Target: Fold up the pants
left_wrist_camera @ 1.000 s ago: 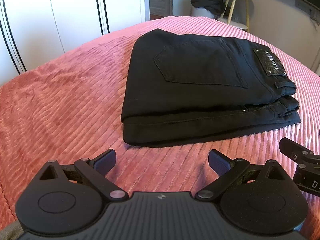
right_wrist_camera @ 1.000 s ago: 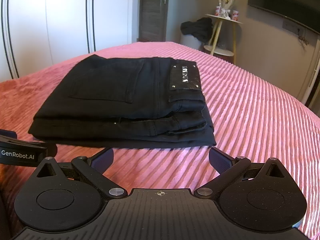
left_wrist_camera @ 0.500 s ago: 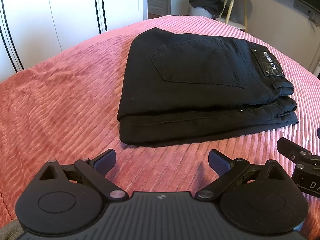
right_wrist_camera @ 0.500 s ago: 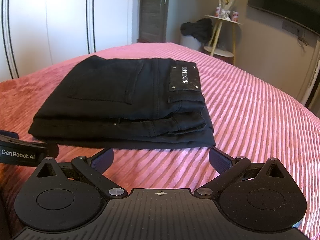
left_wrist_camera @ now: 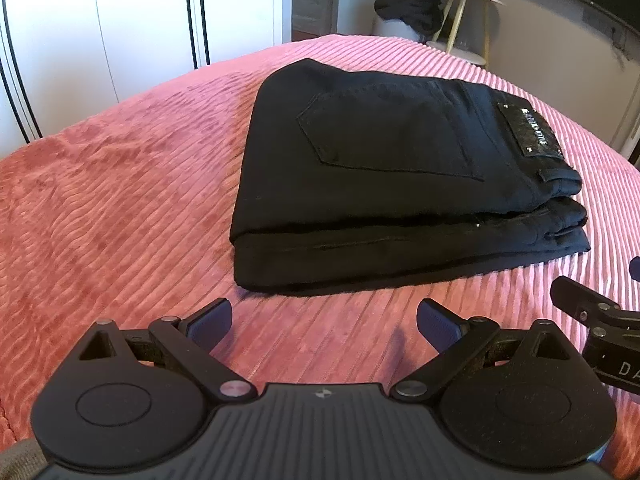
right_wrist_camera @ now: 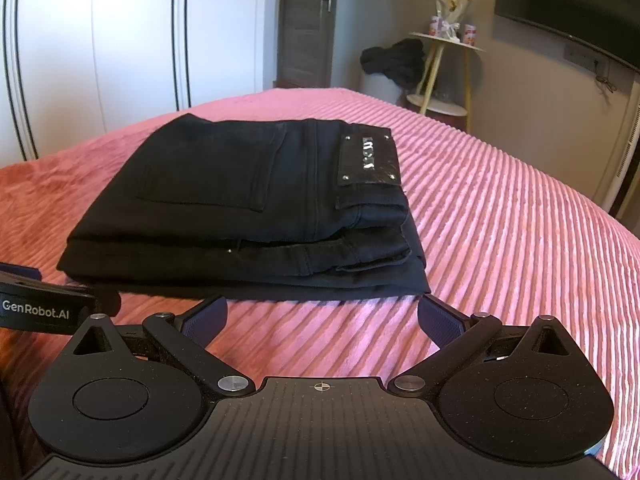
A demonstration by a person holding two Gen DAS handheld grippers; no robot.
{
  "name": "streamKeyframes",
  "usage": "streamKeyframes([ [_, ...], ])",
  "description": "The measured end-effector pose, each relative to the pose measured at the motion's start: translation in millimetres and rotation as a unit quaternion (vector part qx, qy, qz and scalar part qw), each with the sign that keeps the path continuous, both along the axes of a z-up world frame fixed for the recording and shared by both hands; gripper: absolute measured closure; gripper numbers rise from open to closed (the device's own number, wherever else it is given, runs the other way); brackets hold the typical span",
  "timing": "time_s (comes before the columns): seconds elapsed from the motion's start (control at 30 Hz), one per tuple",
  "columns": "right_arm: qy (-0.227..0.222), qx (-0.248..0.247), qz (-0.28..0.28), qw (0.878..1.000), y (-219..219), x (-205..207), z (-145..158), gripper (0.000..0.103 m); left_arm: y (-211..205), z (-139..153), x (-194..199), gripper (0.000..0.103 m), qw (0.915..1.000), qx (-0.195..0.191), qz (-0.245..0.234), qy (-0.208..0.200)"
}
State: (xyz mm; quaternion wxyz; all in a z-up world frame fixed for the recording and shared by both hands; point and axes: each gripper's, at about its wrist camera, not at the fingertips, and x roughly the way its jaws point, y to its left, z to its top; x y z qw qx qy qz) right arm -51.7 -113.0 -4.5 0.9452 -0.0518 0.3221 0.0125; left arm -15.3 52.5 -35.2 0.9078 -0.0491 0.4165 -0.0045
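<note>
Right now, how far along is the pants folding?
It looks finished: the black jeans lie in a compact layered stack on the pink ribbed bedspread. Nothing is in hand; the left gripper and right gripper are open, short of the stack. Nothing obvious remains.

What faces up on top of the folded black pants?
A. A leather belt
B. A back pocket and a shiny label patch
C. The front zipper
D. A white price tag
B: the folded pants show a stitched back pocket and a shiny label patch on top.
</note>
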Motion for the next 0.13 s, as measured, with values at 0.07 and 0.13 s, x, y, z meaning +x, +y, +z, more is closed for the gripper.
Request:
streamKeyframes([
  [0.07,0.0,0.0,0.001,1.0,-0.2,-0.2,0.2,0.0,-0.1,-0.1,0.2,0.004,1.0,-0.005,-0.003,0.0],
  [0.13,0.0,0.0,0.0,1.0,-0.1,-0.1,0.1,0.0,-1.1,-0.2,0.4,0.004,1.0,-0.003,-0.003,0.001],
])
